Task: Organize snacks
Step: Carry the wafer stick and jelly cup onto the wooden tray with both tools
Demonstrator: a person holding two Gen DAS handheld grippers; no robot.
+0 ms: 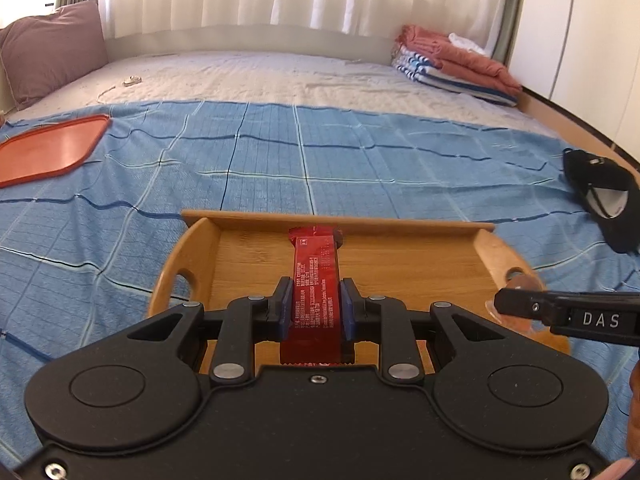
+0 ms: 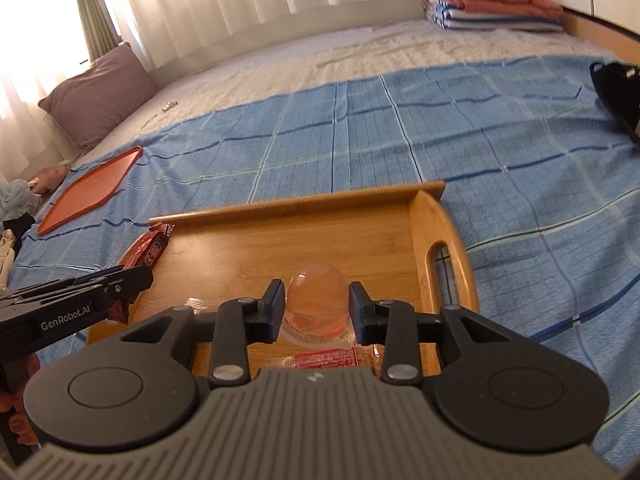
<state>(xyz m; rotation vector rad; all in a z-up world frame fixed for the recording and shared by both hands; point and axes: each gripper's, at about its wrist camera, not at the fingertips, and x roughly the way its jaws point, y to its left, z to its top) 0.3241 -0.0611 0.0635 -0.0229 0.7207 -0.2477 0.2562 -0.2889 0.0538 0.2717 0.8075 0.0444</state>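
1. Left gripper [image 1: 316, 300]: jaws drawn in on a red bar [image 1: 316, 280], pads against its long sides. The bar points away from the camera, its far end close to the tray's back wall.
2. Right gripper [image 2: 316, 304]: jaws pinching a jelly cup [image 2: 316, 300], a clear orange dome with a printed lid; pads meet both sides. It hangs over the right half of the tray, near the handle slot.
3. Tray [image 1: 400, 256]: wooden, walled, cut-out handle at each end, sitting on the blue cloth [image 1: 360, 152]. A flat clear packet with red print [image 2: 324, 360] shows just under the right gripper; whether it lies on the tray floor I cannot tell.
4. Views compared: the left view shows the right gripper only as a black tip entering at the right edge, with the cup half hidden. The right view shows the left gripper side-on at the left, with the bar over the tray's left end.
5. Open room: the cloth beyond the tray's back wall is bare up to the pale mattress.
6. Edges: orange lid [image 1: 48, 152] far left; black item [image 1: 604, 196] at the bed's right edge; pillow [image 1: 52, 48] and folded laundry [image 1: 456, 64] at the far corners.
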